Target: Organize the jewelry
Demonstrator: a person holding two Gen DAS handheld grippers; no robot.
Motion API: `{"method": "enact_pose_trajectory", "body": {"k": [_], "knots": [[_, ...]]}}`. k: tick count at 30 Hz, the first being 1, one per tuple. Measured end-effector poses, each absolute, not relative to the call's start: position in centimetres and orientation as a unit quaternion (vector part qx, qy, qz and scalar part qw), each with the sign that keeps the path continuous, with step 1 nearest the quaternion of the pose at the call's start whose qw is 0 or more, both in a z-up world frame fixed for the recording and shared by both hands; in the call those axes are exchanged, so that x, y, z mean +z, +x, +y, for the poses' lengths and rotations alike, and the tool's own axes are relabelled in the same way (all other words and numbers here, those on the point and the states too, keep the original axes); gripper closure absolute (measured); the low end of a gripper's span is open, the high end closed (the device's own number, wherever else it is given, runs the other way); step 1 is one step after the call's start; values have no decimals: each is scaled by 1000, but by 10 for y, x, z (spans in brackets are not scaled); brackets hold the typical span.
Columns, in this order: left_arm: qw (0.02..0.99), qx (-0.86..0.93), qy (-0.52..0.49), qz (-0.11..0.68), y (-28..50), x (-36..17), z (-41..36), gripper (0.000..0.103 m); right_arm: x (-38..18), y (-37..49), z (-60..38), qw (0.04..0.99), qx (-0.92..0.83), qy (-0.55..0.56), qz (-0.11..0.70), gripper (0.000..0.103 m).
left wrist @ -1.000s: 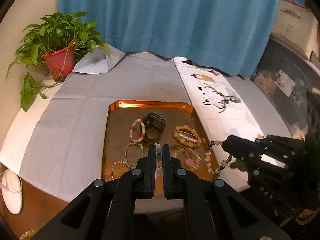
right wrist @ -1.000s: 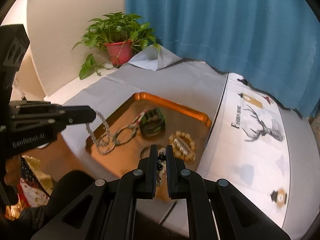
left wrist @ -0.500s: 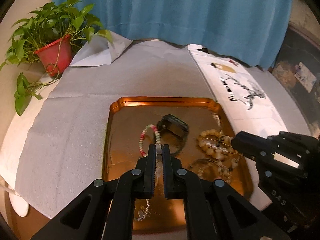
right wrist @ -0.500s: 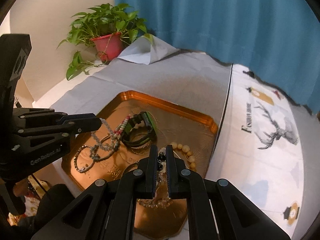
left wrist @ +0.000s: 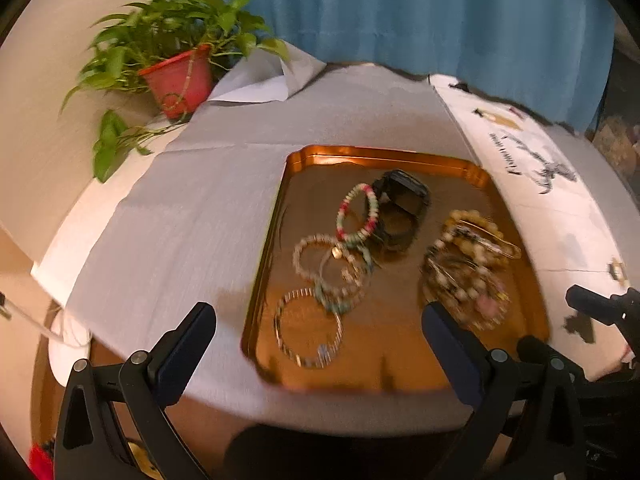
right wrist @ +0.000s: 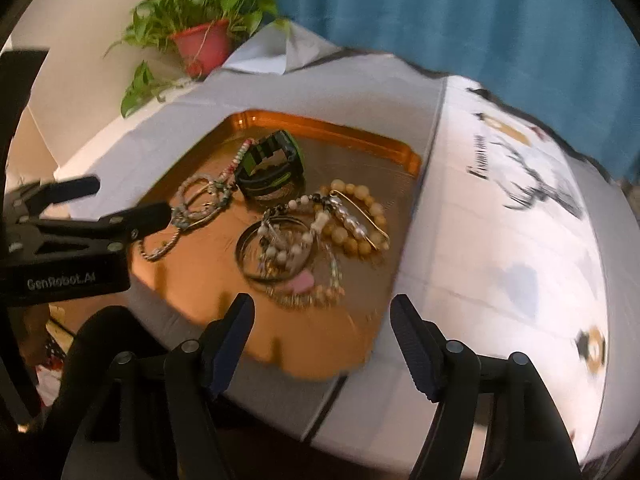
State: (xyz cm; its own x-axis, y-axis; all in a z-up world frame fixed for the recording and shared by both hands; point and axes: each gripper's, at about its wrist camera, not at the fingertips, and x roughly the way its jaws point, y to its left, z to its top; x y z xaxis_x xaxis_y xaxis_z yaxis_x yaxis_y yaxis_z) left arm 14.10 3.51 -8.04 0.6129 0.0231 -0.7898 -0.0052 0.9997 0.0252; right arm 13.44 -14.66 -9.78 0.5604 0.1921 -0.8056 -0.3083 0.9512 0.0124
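Both strands just dropped onto copper tray (left wrist: 384, 156); left gripper (left wrist: 320, 344) and right gripper (right wrist: 322, 332) opening wide, empty; beaded heap (right wrist: 316, 236) at twelve o'clock; placement seemingly done.

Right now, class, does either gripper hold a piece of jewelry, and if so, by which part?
Nothing is held. Both the left gripper and the right gripper have their jaws opening with nothing between them; the bracelets lie in the tray.

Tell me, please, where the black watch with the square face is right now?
The black watch with the square face lies in the copper-coloured metal tray, toward its far rim in both wrist views, right beside the pink, white and green beaded bracelet.
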Motion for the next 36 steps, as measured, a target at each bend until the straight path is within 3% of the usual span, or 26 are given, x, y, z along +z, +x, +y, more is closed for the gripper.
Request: {"method": "enact_pose_trajectory", "body": {"k": [13,36], "knots": [[925,11,38,378,47,-29,16,1,-66,48,-144,910,102,-98,389,25],[930,31,44,365,15,-20,17,0,-44,15,-147,919,102,-95,369,25]]}}
